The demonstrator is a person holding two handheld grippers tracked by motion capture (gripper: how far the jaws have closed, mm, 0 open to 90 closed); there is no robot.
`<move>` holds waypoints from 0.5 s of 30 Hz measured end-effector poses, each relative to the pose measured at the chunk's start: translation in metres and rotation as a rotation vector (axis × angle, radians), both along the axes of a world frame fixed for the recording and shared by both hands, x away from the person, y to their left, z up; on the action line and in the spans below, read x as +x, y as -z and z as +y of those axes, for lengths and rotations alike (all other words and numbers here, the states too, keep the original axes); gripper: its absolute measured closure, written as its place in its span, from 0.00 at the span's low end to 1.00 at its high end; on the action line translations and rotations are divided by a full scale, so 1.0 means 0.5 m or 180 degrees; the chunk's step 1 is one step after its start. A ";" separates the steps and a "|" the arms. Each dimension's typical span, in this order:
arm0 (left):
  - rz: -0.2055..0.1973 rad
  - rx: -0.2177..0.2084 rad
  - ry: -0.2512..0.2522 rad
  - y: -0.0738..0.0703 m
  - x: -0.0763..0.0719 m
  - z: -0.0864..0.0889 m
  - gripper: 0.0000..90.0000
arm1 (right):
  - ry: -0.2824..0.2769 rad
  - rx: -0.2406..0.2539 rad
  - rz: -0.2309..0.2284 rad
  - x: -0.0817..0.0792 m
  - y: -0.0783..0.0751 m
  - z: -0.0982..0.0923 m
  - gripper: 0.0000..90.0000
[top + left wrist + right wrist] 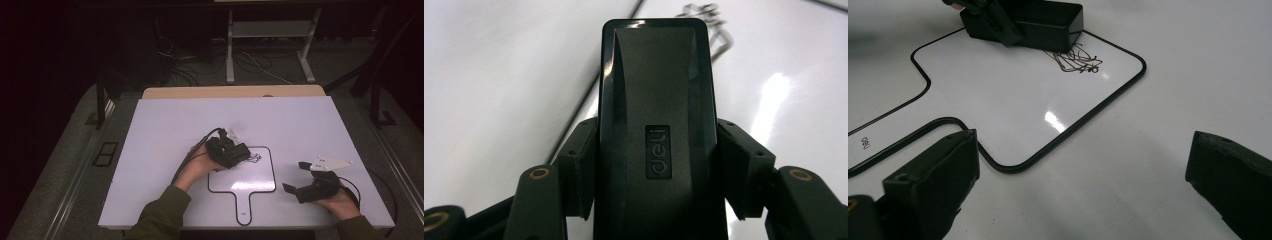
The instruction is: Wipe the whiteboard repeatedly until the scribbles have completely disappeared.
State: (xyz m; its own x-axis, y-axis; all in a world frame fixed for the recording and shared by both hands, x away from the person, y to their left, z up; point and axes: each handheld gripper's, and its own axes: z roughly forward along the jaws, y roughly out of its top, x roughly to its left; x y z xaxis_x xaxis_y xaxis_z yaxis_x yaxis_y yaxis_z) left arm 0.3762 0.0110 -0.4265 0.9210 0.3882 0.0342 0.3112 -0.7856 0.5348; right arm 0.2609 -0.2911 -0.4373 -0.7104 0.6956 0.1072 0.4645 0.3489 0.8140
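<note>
- Hiding its own underside, the black eraser (656,130) sits clamped in the left gripper (235,152).
- Scribble (1075,60) lies at the eraser's 3 o'clock on the whiteboard (1013,110).
- Right gripper (295,176) gapes, holding nothing, at 4 o'clock.

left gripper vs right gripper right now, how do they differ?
The left gripper is shut on a black eraser; the right gripper is open and holds nothing. The left gripper sits over the small whiteboard by the scribble; the right gripper rests off the whiteboard, on the table to its right. Both are black, hand-held and trail a cable.
</note>
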 end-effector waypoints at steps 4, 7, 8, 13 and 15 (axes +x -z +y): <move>-0.0093 0.0043 -0.0113 -0.001 0.012 0.007 0.44 | -0.0001 -0.0001 -0.0010 0.000 0.000 -0.001 0.00; -0.0133 0.0104 -0.0269 -0.002 0.024 0.023 0.44 | -0.0002 -0.0003 -0.0009 0.000 0.000 -0.002 0.00; -0.0142 0.0111 -0.0304 -0.002 0.029 0.030 0.44 | 0.0002 -0.0002 -0.0003 0.000 0.000 -0.001 0.00; -0.0115 0.0092 -0.0337 -0.002 0.032 0.035 0.44 | -0.0004 -0.0003 0.0004 0.001 0.001 -0.001 0.00; -0.0068 0.0049 -0.0276 -0.001 0.024 0.023 0.44 | -0.0003 -0.0002 0.0005 0.001 0.001 0.000 0.00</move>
